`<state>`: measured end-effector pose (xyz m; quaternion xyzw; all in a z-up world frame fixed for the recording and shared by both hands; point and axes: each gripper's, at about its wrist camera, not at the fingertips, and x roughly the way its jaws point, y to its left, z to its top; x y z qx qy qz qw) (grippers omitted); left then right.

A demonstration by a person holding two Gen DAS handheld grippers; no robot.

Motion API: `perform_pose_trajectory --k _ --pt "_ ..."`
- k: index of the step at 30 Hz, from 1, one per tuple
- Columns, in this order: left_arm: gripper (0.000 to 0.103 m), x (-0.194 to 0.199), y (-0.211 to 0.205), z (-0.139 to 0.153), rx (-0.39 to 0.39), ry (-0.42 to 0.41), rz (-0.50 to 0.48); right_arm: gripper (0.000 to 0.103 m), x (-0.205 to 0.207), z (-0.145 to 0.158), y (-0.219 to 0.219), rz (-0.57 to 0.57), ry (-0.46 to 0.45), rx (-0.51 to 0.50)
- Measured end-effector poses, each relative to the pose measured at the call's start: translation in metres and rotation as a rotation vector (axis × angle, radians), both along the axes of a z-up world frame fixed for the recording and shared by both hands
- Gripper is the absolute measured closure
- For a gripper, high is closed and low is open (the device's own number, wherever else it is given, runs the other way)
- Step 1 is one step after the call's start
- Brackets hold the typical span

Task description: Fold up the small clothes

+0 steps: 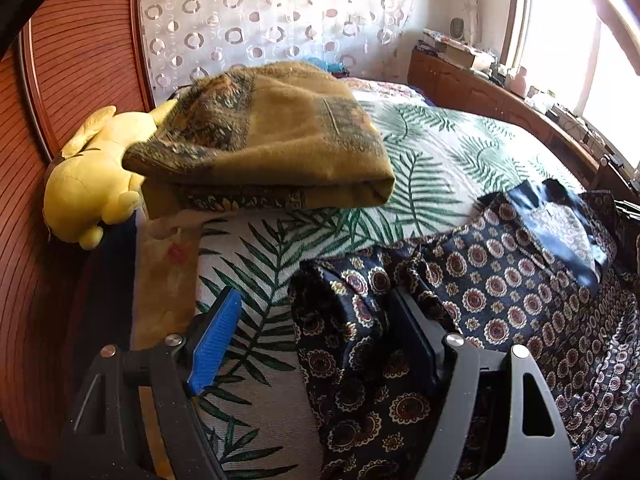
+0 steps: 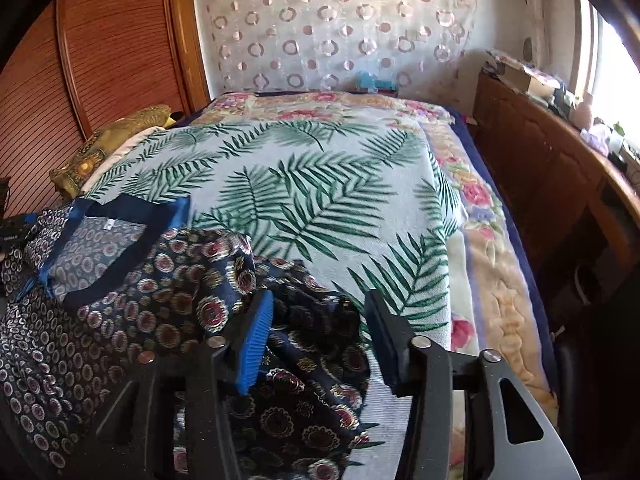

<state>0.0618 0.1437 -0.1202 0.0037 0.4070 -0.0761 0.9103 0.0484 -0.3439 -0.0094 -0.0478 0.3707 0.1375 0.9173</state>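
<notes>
A navy medallion-print top (image 1: 500, 280) lies rumpled on the palm-leaf bedspread (image 1: 420, 152), filling the lower right of the left wrist view and the lower left of the right wrist view, its blue-trimmed neckline (image 2: 116, 236) facing up. The left gripper (image 1: 316, 336) stands wide, bunched cloth lying loose between its jaws. The right gripper (image 2: 320, 340) is partly apart, a fold of sleeve beside the blue pad (image 2: 256, 344) but not pinched. No neat fold shows yet, so folding looks barely begun. A folded mustard blanket (image 1: 272, 140) sits upper left.
</notes>
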Motion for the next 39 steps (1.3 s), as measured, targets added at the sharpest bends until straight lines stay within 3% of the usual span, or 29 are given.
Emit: perform_pose_trajectory --k 1,2,6,9,13,17,24,26,29,31,33,35,39 --pt "0.026 0.0 0.001 0.003 -0.002 -0.011 0.003 0.037 -0.001 0.0 0.001 0.006 -0.003 -0.003" --pt "0.026 0.0 0.002 0.005 -0.003 -0.018 0.005 0.033 -0.001 -0.001 0.003 0.013 0.0 -0.012" --pt "0.026 0.003 0.008 0.018 0.004 -0.049 0.023 0.033 0.011 -0.017 0.0 -0.017 0.055 -0.046" --pt "0.026 0.004 0.015 0.028 -0.01 -0.076 0.038 0.033 0.015 -0.024 -0.009 -0.031 0.073 -0.006" --pt "0.042 0.009 0.021 0.03 -0.013 -0.062 0.04 0.033 0.014 -0.025 -0.016 -0.031 0.071 0.021" --pt "0.05 0.012 0.02 0.016 -0.023 -0.012 0.031 0.034 0.012 -0.025 -0.015 -0.023 0.07 -0.001" --pt "0.05 0.01 0.01 -0.002 -0.061 0.041 -0.009 0.054 0.009 -0.021 -0.007 0.016 0.084 -0.024" --pt "0.052 0.011 0.007 -0.004 -0.065 0.05 -0.02 0.071 0.009 -0.02 -0.007 0.032 0.088 -0.022" --pt "0.064 0.01 0.003 -0.004 -0.076 0.053 -0.039 0.087 0.007 -0.019 -0.006 0.055 0.091 -0.004" --pt "0.083 0.009 -0.001 -0.003 -0.085 0.053 -0.049 0.095 0.004 -0.018 -0.007 0.065 0.081 0.001" --pt "0.096 0.003 -0.006 0.004 -0.095 0.031 -0.072 0.096 -0.001 -0.014 -0.01 0.064 0.067 0.023" --pt "0.098 -0.004 -0.012 0.014 -0.114 0.008 -0.093 0.097 -0.005 -0.007 -0.014 0.057 0.061 0.083" --pt "0.099 -0.017 -0.02 0.044 -0.118 -0.075 -0.1 0.098 -0.02 0.019 -0.014 0.054 -0.033 0.091"
